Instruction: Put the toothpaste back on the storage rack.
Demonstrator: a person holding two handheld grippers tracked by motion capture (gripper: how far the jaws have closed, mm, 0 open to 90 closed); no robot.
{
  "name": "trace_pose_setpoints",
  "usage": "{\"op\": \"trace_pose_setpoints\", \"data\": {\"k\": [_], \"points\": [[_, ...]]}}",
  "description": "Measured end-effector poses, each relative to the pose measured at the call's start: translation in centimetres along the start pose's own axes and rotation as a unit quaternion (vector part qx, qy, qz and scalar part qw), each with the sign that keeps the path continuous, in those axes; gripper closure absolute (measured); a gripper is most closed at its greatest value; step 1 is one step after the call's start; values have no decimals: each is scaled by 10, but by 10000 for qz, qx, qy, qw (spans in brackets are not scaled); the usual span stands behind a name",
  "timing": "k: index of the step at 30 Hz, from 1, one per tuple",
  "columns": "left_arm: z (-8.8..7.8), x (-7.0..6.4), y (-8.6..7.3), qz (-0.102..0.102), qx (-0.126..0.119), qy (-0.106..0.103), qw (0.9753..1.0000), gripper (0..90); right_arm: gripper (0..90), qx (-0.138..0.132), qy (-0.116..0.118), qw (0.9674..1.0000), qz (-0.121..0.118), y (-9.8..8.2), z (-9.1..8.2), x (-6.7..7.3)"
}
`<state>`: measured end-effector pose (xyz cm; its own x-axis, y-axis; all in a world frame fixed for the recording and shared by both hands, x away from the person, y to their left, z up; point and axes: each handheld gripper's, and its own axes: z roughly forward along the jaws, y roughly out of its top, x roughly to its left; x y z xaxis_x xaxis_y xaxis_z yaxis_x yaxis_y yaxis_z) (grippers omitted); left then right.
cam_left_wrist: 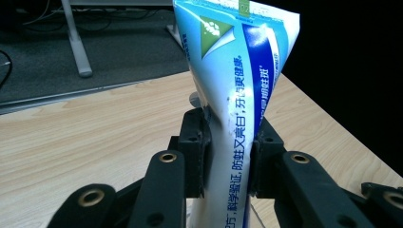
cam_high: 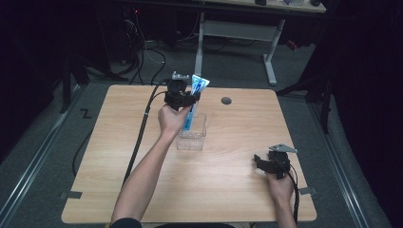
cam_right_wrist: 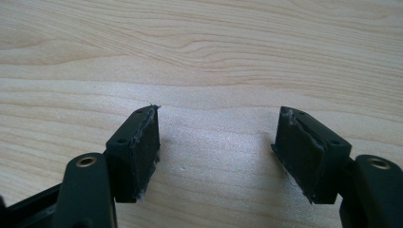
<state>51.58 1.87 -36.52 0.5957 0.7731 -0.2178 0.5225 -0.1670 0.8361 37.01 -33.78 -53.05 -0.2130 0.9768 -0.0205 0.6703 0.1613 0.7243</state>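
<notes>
Left claw (cam_high: 188,97) pinches the blue-and-white toothpaste tube (cam_high: 194,102) upright, its lower end inside the clear box (cam_high: 192,135) mid-desk (cam_high: 119,142), towards the far edge; right claw (cam_high: 266,164) rests spread near the near right corner.

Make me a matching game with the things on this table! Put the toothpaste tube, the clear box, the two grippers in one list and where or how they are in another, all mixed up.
Things:
1. toothpaste tube
2. clear box
3. left gripper
4. right gripper

States:
A. fingers wide apart over bare wood
B. stands on the table, tube's lower end inside it
C. blue and white, held upright
D. fingers squeezed on the tube

Pairs: 1-C, 2-B, 3-D, 4-A
</notes>
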Motion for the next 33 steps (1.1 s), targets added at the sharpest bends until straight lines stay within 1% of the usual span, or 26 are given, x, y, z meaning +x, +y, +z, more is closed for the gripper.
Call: {"op": "trace_pose_setpoints", "data": {"k": [3,18,24,30,33], "points": [[3,1,-1,15,-18,28,10000,719,319,-1,2,10000,5,0,0,0],[15,7,-6,47,90,71,9999,713,319,-5,13,10000,-5,0,0,0],[15,7,-9,88,133,70,9998,712,319,-6,14,10000,-5,0,0,0],[14,8,-13,90,175,72,9998,712,319,-6,14,10000,-7,0,0,0],[13,10,-16,58,203,82,9997,713,319,-6,14,10000,-9,0,0,0]]}}
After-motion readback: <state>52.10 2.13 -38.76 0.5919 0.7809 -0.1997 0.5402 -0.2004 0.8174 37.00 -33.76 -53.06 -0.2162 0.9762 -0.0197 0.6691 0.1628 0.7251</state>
